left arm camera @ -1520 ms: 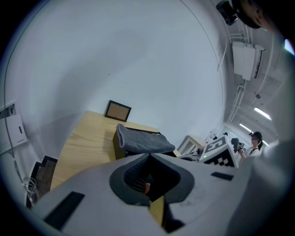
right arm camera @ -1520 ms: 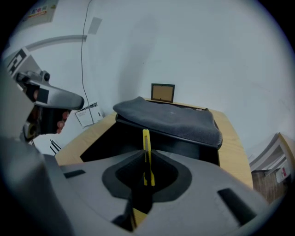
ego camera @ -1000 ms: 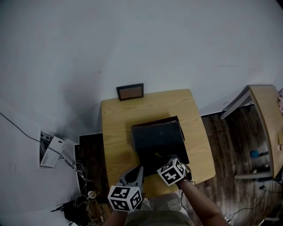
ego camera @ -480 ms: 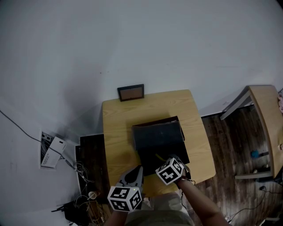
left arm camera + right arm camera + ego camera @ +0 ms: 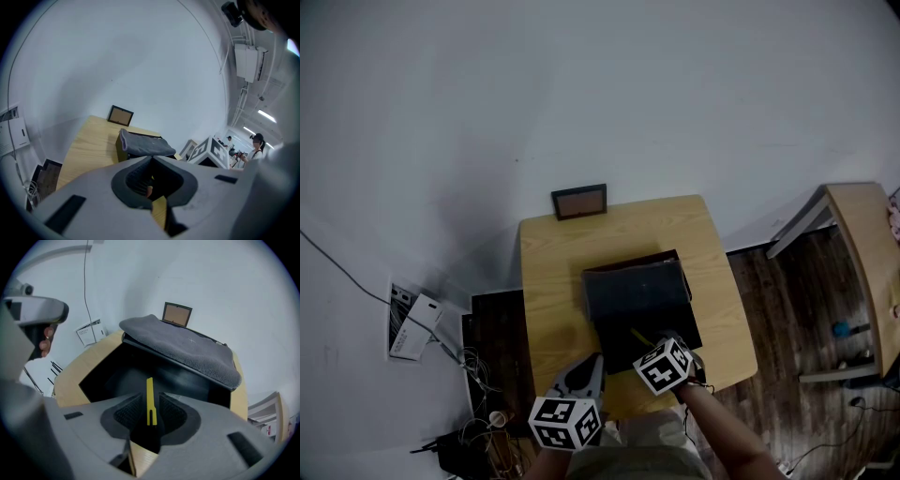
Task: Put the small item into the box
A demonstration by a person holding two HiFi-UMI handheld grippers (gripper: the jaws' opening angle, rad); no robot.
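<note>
The place looks like a research lab or a bare test room in an office building. A small wooden bench (image 5: 546, 281) stands against a plain white wall (image 5: 581, 94) on a dark plank floor (image 5: 787, 309). A second wooden table (image 5: 862, 244) stands at the right edge of the head view. At lower left, loose cables (image 5: 473, 361) and a white device (image 5: 411, 328) sit by the wall. At the right of the left gripper view, strip lights (image 5: 266, 116), a wall-mounted white unit (image 5: 247, 61) and people (image 5: 257, 143) show an open workroom.
</note>
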